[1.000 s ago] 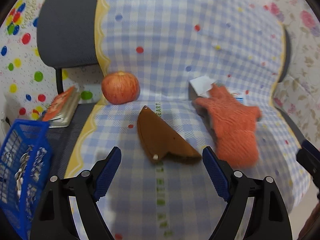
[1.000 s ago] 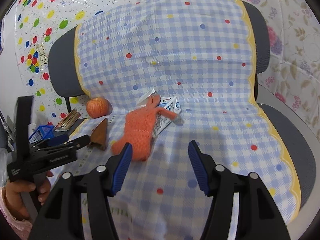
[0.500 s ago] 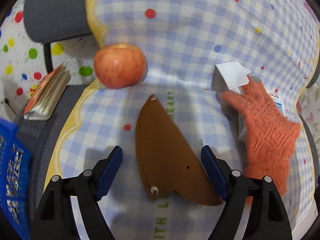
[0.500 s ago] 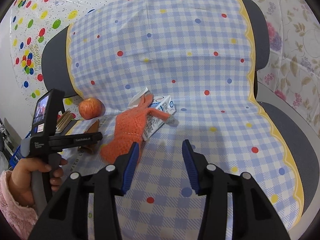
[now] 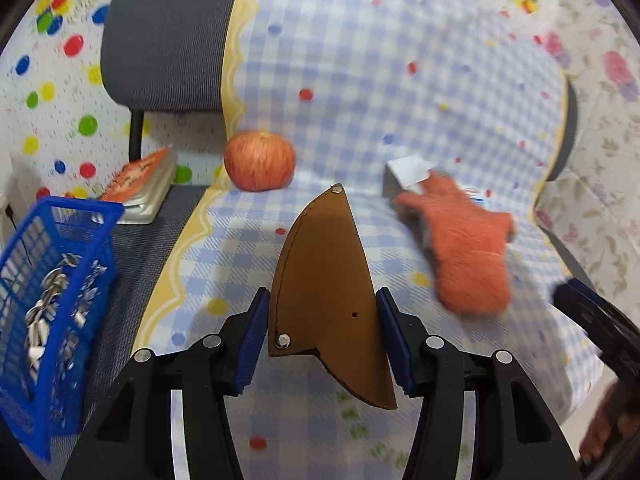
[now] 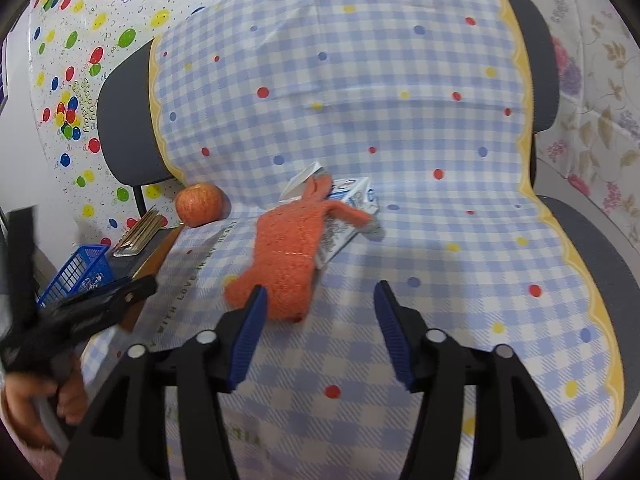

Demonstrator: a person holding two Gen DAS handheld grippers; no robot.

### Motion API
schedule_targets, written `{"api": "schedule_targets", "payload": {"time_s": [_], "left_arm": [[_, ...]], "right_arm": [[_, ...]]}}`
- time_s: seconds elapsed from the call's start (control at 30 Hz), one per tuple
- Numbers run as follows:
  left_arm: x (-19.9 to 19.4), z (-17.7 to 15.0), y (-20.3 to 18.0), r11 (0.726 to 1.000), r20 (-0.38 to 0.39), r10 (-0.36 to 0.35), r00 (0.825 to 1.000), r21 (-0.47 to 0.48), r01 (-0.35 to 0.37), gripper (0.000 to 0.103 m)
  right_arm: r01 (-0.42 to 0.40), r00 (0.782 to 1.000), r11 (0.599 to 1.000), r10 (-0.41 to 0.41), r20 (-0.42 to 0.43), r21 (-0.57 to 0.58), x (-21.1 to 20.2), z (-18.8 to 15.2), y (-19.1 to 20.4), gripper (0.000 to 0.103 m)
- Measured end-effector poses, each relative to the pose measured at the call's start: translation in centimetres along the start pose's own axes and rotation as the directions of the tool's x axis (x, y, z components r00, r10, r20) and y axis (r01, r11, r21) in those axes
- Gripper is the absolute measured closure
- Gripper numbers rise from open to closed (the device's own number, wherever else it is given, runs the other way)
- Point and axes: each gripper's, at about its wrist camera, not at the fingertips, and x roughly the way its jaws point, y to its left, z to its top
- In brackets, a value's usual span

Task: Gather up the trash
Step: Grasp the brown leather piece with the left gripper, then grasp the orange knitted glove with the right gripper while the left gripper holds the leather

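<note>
Checked blue-and-white cloth (image 5: 400,80) with coloured dots covered a dark grey office chair (image 5: 168,40), and several things lay on its seat. Seen from the left wrist camera, the left gripper (image 5: 322,328) had its blue-padded jaws closing around a brown, fin-shaped leather piece (image 5: 324,280) with a metal rivet at each end; both pads appeared to touch its edges, and the piece stood between them pointing away from the camera. Behind it, against the chair back, sat a red apple (image 5: 259,166). To the right of the apple lay an orange knitted glove (image 5: 468,248), draped over a small drink carton (image 5: 404,172) whose white folded top stuck out at the far end. At the left edge of the seat stood a blue plastic basket (image 5: 52,280) holding shiny metal bits, with a stack of thin booklets (image 5: 142,188) beyond it. From the right wrist camera, the right gripper (image 6: 320,334) hovered above the cloth with its jaws opening and nothing between them; its left pad overlapped the glove's near end in the view, though I could not tell whether it touched. The carton lay on its side beneath the glove, printed face showing. At the lower left of that view a person's hand (image 6: 36,396) held the left gripper's handle.
</note>
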Motion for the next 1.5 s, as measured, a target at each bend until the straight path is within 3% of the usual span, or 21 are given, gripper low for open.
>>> {"api": "schedule_targets", "payload": {"time_s": [0.3,0.43,0.5,0.57,0.63,0.77,0.9,1.3,1.5], "left_arm": [[-1.0,-0.6,-0.5,1.000,0.019,-0.007,1.000,0.019,0.006,0.049],[-0.8,-1.1,-0.1,1.000,0.007,-0.011,1.000,0.014,0.011,0.049],[-0.8,-1.2,0.1,1.000,0.000,-0.013,1.000,0.010,0.013,0.049],[-0.9,-1.4,0.0,1.000,-0.003,-0.014,1.000,0.008,0.014,0.049],[-1.5,-1.6,-0.1,1.000,0.003,-0.011,1.000,0.013,0.011,0.049],[-3.3,-1.7,-0.2,1.000,0.033,-0.009,0.999,0.023,0.008,0.049],[-5.4,-1.6,-0.7,0.999,0.070,-0.024,0.997,0.028,0.022,0.049],[-9.3,-5.1,-6.7,0.980,0.057,-0.125,0.991,0.164,0.114,0.049],[-10.5,-7.2,-10.3,0.956,0.047,-0.186,0.981,0.238,0.169,0.049]], "right_arm": [[-0.012,0.998,0.998,0.015,-0.053,0.066,5.7,2.9,-0.1,0.044],[-0.004,0.999,0.995,0.009,-0.051,0.096,7.2,4.0,-0.7,0.050],[-0.024,0.998,0.994,0.030,-0.060,0.109,7.9,4.3,-0.8,0.055],[-0.051,0.997,0.993,0.058,-0.060,0.109,7.8,4.4,-0.4,0.083],[-0.054,0.998,0.997,0.055,-0.022,0.053,6.1,4.2,0.8,0.096],[-0.122,0.991,0.992,0.123,0.046,-0.024,0.8,3.8,2.8,0.096],[-0.070,0.988,0.993,0.081,0.129,-0.092,-5.0,2.7,3.6,0.096],[-0.092,0.987,0.995,0.085,0.137,0.043,-12.7,-3.4,-0.1,0.095],[-0.010,0.987,1.000,0.006,0.158,0.026,-16.6,-6.5,-1.3,0.095]]}}
